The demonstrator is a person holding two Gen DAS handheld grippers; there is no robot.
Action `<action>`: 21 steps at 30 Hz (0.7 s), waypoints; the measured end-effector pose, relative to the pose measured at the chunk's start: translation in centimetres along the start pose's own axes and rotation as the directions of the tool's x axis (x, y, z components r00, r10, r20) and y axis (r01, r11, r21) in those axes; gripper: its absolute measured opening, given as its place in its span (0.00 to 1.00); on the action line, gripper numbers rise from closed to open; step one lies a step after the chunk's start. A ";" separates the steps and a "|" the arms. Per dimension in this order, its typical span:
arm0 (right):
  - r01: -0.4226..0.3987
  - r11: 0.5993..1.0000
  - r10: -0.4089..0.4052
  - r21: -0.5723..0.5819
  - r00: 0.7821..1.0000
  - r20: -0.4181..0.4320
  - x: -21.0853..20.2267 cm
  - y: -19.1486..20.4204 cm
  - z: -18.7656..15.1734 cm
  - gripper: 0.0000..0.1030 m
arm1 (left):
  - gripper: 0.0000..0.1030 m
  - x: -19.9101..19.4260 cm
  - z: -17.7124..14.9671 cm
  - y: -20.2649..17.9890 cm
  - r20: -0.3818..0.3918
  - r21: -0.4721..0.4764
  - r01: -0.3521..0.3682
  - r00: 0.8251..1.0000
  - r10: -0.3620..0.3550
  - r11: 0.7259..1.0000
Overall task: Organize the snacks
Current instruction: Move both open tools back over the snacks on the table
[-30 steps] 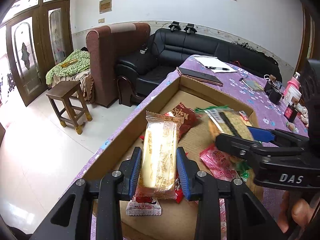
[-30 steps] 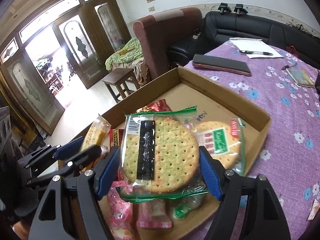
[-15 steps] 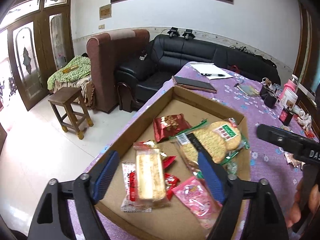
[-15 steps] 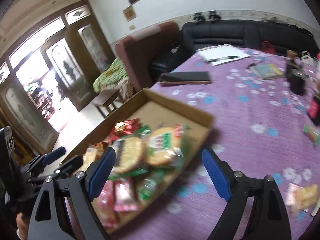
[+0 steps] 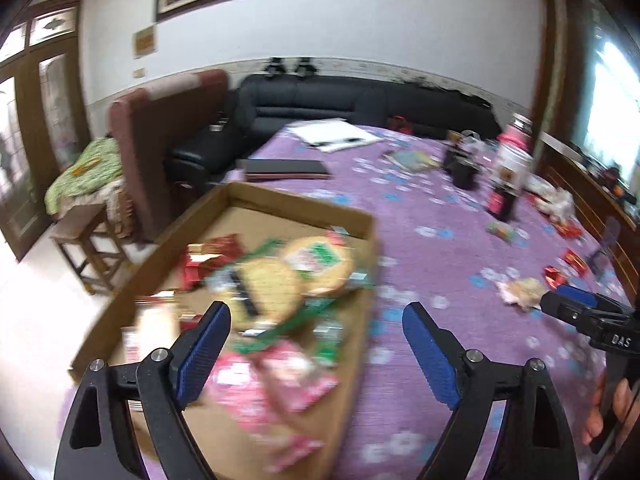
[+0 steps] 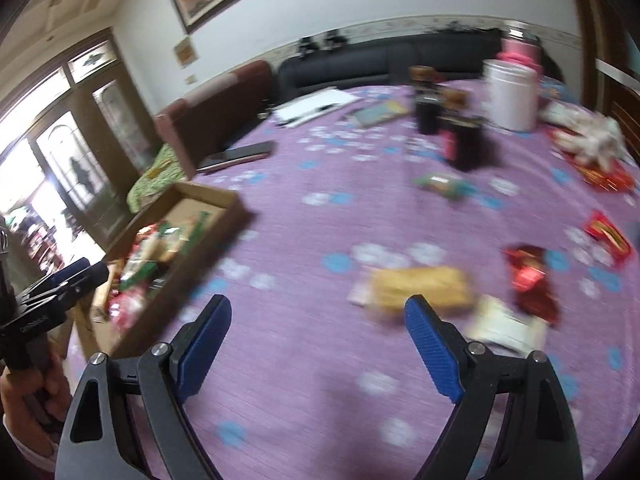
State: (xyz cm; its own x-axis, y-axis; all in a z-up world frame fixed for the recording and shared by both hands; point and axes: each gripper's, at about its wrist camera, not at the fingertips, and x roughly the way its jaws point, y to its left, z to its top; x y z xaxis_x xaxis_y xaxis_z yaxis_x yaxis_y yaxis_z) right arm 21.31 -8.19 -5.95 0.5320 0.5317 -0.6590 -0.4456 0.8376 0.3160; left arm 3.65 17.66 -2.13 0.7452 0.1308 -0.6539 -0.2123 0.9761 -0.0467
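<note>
Open purple tabletop (image 6: 304, 240) right of the cardboard box (image 6: 224, 216). Beyond that bare stretch, away from the box: a yellow packet (image 6: 420, 288), a red wrapper (image 6: 532, 280), a white packet (image 6: 508, 326). Farther back from the box, 2 dark jars (image 6: 460, 144) and a white canister (image 6: 510, 94) standing upright, blocking low passage.

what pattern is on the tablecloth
Purple tablecloth with white and blue flowers, clearest in the right wrist view.

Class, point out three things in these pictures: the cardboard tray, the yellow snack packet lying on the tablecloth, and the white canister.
cardboard tray (image 5: 296, 203): left wrist view, far wall.
yellow snack packet (image 6: 420, 288): right wrist view, middle of wrapper.
white canister (image 6: 510, 96): right wrist view, side wall.
</note>
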 end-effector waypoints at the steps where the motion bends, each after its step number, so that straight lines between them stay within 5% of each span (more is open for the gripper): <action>1: 0.015 1.000 -0.015 0.013 1.000 0.005 -0.5 -1.1 -0.3 0.85 | 0.88 0.4 -0.1 -1.2 -0.010 0.020 0.015 1.000 -0.015 1.000; 14: 0.189 0.981 -0.190 0.050 0.982 0.009 -2.5 -10.3 -1.1 0.85 | 0.88 4.9 0.2 -13.1 -0.129 0.224 0.209 0.975 -0.183 0.952; 18: 0.189 0.981 -0.190 0.049 0.982 0.005 -1.3 -11.2 0.5 0.85 | 0.88 6.8 1.7 -16.4 -0.191 0.279 0.329 0.940 -0.283 0.902; 21: 0.179 0.983 -0.179 0.047 0.984 -0.017 0.1 -11.7 1.6 0.67 | 0.88 7.8 3.1 -19.0 -0.198 0.351 0.370 0.927 -0.318 0.860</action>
State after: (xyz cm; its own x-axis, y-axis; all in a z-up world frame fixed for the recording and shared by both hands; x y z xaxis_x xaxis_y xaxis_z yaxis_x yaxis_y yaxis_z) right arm 27.76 -17.78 -8.58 0.5908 0.3711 -0.7164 -0.3085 0.9244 0.2245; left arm 15.44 0.62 -4.01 0.6334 -0.2233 -0.7409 0.3147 0.9490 -0.0170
